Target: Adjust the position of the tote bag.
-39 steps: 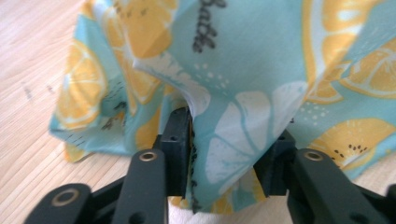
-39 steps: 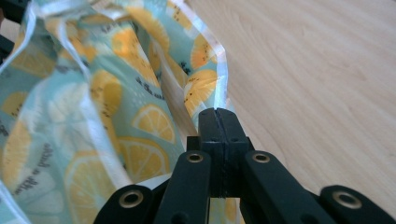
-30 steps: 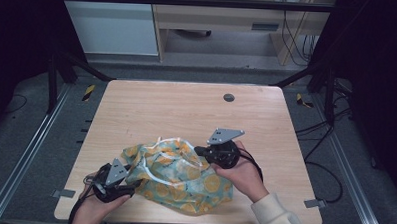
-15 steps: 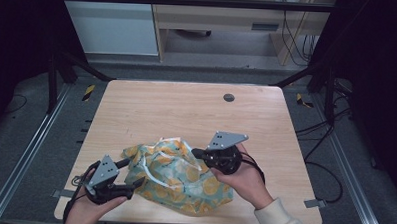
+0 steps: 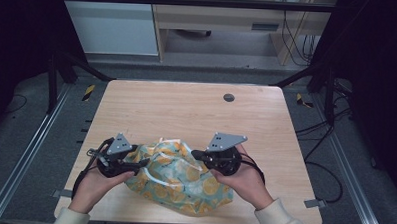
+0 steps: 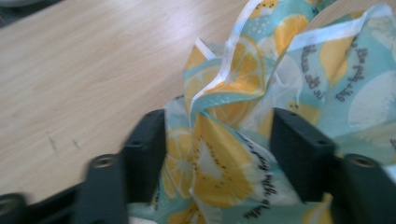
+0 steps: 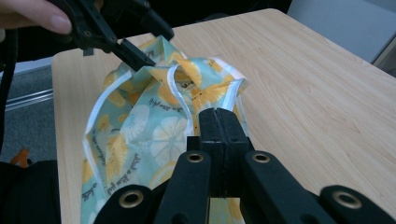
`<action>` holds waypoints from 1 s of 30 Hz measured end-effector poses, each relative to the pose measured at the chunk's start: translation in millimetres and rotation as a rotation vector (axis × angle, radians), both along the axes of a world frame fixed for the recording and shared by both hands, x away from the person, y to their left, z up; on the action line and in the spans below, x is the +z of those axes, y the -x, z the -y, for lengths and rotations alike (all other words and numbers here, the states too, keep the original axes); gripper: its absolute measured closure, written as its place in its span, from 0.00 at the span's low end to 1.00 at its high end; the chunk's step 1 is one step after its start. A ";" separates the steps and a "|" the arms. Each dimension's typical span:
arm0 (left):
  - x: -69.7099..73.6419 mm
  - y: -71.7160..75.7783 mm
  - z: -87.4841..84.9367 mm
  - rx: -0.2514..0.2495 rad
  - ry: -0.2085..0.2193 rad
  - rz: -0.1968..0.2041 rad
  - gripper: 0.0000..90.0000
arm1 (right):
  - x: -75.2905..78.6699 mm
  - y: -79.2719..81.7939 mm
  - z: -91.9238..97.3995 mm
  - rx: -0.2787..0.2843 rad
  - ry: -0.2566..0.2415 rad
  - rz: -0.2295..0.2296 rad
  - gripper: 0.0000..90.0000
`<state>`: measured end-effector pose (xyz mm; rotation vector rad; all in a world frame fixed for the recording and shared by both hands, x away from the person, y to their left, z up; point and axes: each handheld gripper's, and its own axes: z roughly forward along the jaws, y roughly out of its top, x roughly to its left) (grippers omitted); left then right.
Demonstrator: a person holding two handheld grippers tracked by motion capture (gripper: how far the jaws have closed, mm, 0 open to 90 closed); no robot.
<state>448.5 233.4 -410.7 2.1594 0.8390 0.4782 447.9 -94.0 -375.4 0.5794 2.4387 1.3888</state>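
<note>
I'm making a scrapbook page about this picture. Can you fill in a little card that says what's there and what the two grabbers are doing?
Place: wooden table
Main thing: crumpled cloth bag with orange and lemon slices, pale trim
Left gripper: jaws apart and just closing in, a fold of the bag between them, not squeezed yet
Right gripper: jaws pressed together, pinching the bag's edge
Hands: one on each gripper, at the table's near edge
Also there: small round dark hole at the far side of the table

Lemon-print cloth bunched between the two black jaws of the left claw, jaws just been closing; white hem folded above. Pale wooden worktop at left.
</note>
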 end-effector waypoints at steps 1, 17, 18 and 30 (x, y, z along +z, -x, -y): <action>-1.2 1.0 -0.3 0.001 -0.002 0.003 0.54 | 0.1 -0.2 0.3 0.000 -0.003 0.000 1.00; 2.8 67.4 -22.3 -0.016 0.143 0.189 0.94 | 8.6 34.7 15.3 0.026 -0.043 0.032 1.00; -0.6 71.1 -21.8 -0.037 0.145 0.185 0.94 | 5.5 38.4 16.0 0.031 -0.040 0.029 1.00; -39.2 74.8 -7.6 -0.192 -0.050 0.061 1.00 | -42.2 62.9 36.4 0.048 -0.010 -0.053 1.00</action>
